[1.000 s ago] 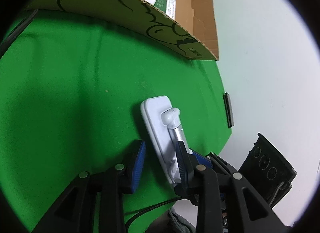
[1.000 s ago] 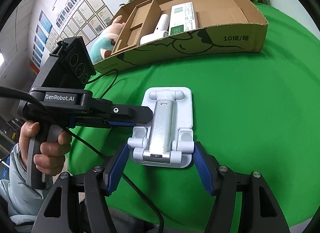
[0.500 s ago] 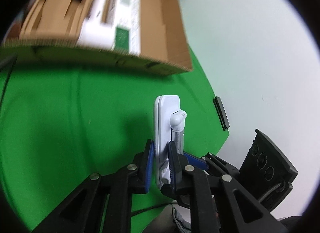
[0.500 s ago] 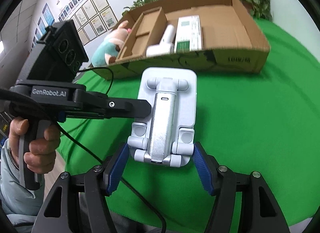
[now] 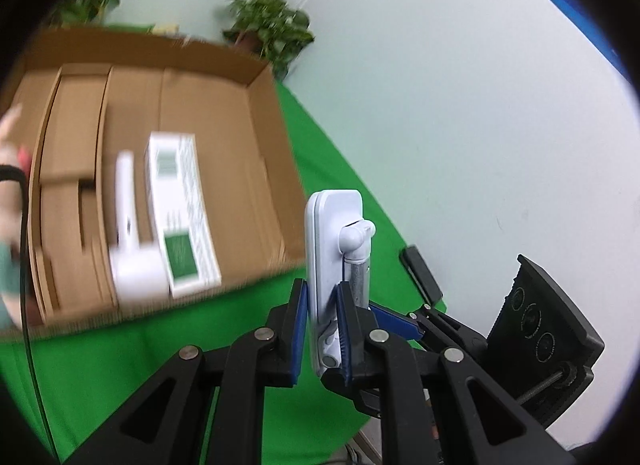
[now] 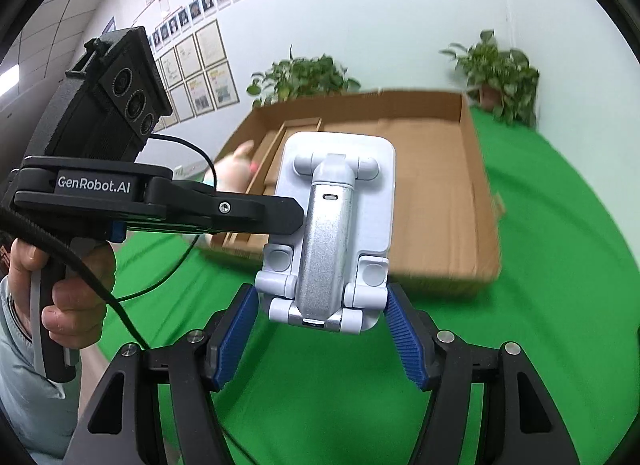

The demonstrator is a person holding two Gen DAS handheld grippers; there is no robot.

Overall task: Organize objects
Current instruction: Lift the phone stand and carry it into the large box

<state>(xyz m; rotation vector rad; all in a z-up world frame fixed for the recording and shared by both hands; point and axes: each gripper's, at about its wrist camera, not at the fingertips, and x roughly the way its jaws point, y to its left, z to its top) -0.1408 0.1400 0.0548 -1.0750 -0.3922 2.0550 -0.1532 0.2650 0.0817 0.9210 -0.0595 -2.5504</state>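
**Stand in the air, both grippers on it**

Left gripper has its blue pads pressed together on the thin edge of the white phone stand, pinching it flat-to-flat near the stand's lower end. Right gripper sits spread at medium width, a blue pad just beside each bottom corner of the stand; from this angle it cannot be told whether those pads actually press on it.

The stand is off the surface, held above the green cloth. Its long axis runs away from both cameras, hinge feet nearest the fingers, rounded top edge pointing toward the cardboard box. The silver arm lies folded along that same axis, facing the right wrist camera; the left wrist view sees the stand edge-on.

Beyond it, the open box rests on the cloth, holding a white-and-green carton and a white handled device, both blurred. Potted plants stand behind the box.
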